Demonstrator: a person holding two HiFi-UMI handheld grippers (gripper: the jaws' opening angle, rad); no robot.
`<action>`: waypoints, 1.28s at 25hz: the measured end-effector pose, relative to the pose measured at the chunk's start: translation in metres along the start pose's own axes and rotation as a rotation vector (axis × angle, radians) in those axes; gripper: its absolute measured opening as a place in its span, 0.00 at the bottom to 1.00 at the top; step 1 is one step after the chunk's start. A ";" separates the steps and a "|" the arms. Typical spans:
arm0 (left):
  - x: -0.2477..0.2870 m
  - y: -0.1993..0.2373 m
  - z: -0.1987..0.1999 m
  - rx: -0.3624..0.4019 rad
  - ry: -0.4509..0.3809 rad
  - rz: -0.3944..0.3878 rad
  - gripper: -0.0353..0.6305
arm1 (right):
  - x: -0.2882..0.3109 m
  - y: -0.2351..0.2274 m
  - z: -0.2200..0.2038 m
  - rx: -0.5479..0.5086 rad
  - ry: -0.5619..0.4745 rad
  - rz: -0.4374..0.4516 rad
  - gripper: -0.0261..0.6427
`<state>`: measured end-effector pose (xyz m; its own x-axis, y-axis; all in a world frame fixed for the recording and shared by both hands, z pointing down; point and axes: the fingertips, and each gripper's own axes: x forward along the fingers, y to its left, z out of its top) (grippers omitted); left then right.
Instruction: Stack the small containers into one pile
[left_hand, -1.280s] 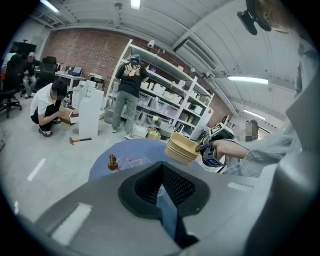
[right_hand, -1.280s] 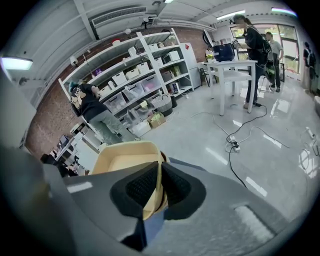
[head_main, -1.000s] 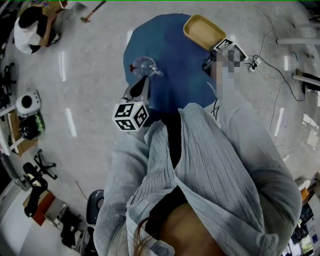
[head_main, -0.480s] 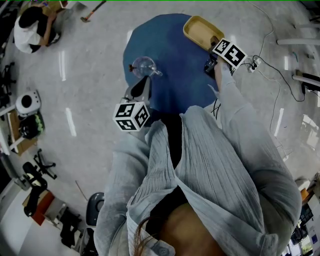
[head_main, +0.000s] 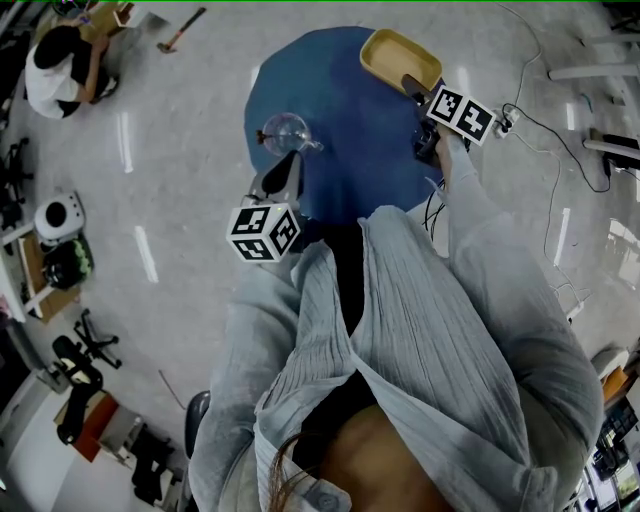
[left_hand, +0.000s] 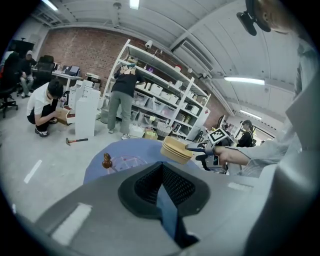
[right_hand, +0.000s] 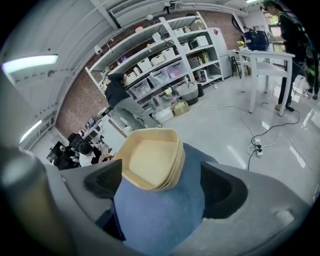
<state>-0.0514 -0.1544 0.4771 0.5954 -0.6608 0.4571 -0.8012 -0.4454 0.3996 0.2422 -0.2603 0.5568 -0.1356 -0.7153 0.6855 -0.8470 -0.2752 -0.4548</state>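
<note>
Dim, desaturated head view; gripper views fisheye-warped.

In the head view the person's shirt (head_main: 400, 340) hides the near edge of the blue desk (head_main: 340, 130). How many containers make up the yellow stack (head_main: 392, 52) cannot be counted there. The clear glass object (head_main: 288, 130) is too small to identify.

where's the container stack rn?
Head view: the container stack sits at the far right edge of the blue table, just ahead of the right gripper, whose jaws are opening with nothing gripped between them.
</note>
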 end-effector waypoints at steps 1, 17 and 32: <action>0.000 0.000 0.001 0.007 -0.001 -0.008 0.08 | -0.005 0.002 0.001 0.014 -0.006 0.020 0.77; -0.006 -0.011 0.021 0.129 -0.023 -0.179 0.08 | -0.117 0.027 -0.011 -0.114 -0.126 0.126 0.70; -0.024 -0.050 0.041 0.265 -0.064 -0.351 0.08 | -0.235 0.074 -0.032 -0.270 -0.458 0.119 0.46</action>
<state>-0.0286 -0.1412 0.4137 0.8359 -0.4743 0.2762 -0.5438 -0.7837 0.3002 0.1946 -0.0922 0.3804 -0.0524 -0.9547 0.2930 -0.9496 -0.0431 -0.3105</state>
